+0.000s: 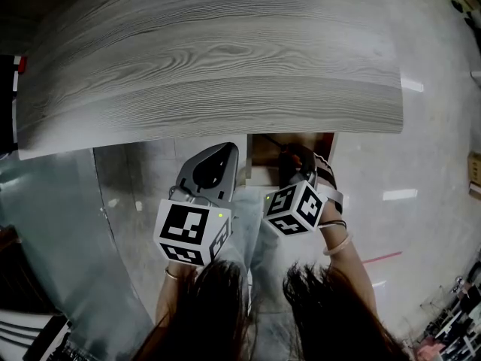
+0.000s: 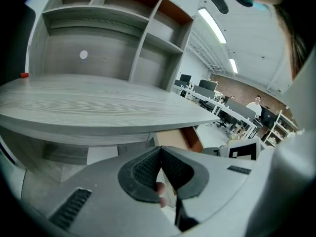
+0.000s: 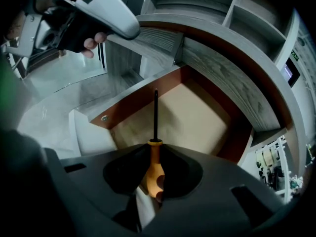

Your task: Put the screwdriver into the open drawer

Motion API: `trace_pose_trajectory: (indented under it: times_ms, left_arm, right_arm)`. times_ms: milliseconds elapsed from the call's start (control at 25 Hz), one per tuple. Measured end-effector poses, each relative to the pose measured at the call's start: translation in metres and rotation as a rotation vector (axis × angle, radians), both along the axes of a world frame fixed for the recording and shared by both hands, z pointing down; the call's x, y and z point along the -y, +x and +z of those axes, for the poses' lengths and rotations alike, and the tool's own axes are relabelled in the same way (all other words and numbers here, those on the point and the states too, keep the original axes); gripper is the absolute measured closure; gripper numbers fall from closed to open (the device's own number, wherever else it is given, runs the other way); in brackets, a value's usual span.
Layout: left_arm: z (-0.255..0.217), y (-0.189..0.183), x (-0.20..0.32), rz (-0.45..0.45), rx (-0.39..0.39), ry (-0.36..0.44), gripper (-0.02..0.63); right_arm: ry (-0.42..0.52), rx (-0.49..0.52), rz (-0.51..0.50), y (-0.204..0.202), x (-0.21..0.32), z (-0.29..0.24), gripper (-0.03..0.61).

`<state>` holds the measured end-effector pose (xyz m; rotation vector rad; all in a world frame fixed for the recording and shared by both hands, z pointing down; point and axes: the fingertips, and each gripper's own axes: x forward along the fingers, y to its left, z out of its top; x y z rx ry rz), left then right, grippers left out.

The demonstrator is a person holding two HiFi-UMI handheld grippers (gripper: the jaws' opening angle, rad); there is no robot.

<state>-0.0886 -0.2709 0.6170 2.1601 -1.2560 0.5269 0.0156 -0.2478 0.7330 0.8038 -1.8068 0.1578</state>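
Drawer stands open below the desk top. It is a shallow rectangular box with reddish-brown walls and a flat, pale tan floor. In the right gripper view we see only that floor inside it.

Screwdriver is not in the drawer. It is held in the right gripper, whose jaws are clamped on the handle. The handle is orange, smooth and waisted, with scooped finger dents. The shaft is thin, black and straight, and it points over the drawer floor. We cannot tell whether the tip touches the floor.

In the head view, the right gripper sits at the drawer's mouth. The left gripper is just beside it, outside the drawer.

Left gripper has its jaws together, ribbed black pads meeting at the tips with nothing between them.

Desk top is grey laminate with a bold wood grain and a rounded edge. The shelf unit behind it has the same grey grain and box-shaped compartments, the upper ones with reddish inner faces.

Floor is pale, glossy stone.
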Motion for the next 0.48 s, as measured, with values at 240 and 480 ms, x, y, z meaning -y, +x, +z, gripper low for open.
trace_pose_trajectory:
  times_ms: [240,480]
  left_arm:
    - [0.008,0.0,-0.002,0.008,-0.005,-0.012,0.597]
    - [0.01,-0.001,-0.003,0.003,-0.022,-0.019,0.597]
  right_arm:
    - [-0.014,-0.014,-0.012,-0.002,-0.003,0.012,0.494]
    - [-0.025,-0.017,-0.022,-0.004,-0.003,0.018,0.494]
